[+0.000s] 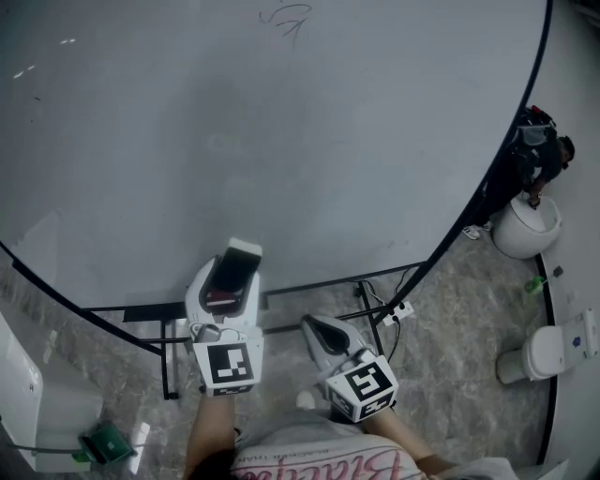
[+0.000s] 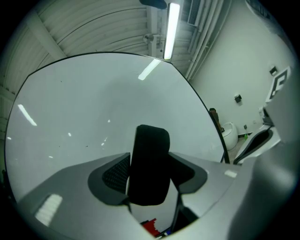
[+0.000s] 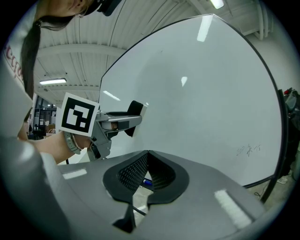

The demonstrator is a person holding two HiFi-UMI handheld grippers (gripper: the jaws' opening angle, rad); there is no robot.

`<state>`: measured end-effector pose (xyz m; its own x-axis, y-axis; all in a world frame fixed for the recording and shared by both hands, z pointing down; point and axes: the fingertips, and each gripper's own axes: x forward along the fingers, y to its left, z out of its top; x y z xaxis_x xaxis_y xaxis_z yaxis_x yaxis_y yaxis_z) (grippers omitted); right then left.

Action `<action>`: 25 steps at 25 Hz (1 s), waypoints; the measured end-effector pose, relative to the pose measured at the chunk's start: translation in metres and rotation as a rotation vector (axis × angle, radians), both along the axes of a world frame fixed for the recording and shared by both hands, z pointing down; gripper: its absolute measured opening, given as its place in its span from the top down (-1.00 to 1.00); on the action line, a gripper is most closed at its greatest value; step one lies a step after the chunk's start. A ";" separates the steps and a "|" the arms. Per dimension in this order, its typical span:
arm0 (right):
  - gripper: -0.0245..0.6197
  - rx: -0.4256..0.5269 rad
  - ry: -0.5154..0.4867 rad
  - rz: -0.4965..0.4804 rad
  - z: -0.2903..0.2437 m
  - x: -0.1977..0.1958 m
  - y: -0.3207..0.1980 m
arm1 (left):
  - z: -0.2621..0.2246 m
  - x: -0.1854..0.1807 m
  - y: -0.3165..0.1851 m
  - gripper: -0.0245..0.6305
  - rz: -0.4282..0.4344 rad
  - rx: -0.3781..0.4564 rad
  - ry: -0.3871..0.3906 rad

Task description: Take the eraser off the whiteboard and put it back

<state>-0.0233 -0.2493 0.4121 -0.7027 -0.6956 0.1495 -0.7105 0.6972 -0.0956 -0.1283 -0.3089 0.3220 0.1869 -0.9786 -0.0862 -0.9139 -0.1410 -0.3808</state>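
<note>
The eraser [image 1: 234, 266], black felt with a white back, sits between the jaws of my left gripper [image 1: 231, 270], which is shut on it. It is held close against the lower part of the whiteboard [image 1: 281, 141]; I cannot tell if it touches. In the left gripper view the eraser [image 2: 149, 164] stands upright between the pads, with the whiteboard [image 2: 84, 112] behind it. My right gripper [image 1: 321, 330] hangs lower and to the right, shut and empty. In the right gripper view the jaws of that gripper [image 3: 145, 158] meet, and the left gripper [image 3: 125, 120] with the eraser [image 3: 135, 111] shows by the whiteboard [image 3: 201, 93].
Faint writing [image 1: 286, 17] marks the board's top. Black stand legs [image 1: 169, 361] and a power strip [image 1: 399, 308] lie under the board. Two white round containers [image 1: 527, 228] [image 1: 542, 352] and a person in dark clothes [image 1: 536, 155] are at the right. A green item [image 1: 105, 441] lies at the bottom left.
</note>
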 end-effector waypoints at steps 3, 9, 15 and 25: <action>0.92 -0.006 -0.002 0.005 0.002 -0.003 0.006 | 0.003 -0.005 0.018 0.19 0.013 -0.005 0.061; 0.92 -0.014 0.005 -0.002 0.007 -0.008 0.018 | 0.014 -0.015 0.057 0.19 0.035 -0.045 0.226; 0.92 -0.029 0.017 0.004 0.012 -0.009 0.025 | 0.031 -0.017 0.089 0.19 0.094 -0.058 0.253; 0.92 -0.005 0.016 -0.009 0.007 -0.019 0.036 | 0.041 -0.026 0.095 0.18 0.088 -0.071 0.264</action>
<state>-0.0418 -0.2134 0.4193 -0.7067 -0.6881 0.1644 -0.7054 0.7033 -0.0883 -0.1541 -0.2139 0.3629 0.2520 -0.9648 -0.0751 -0.9630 -0.2423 -0.1177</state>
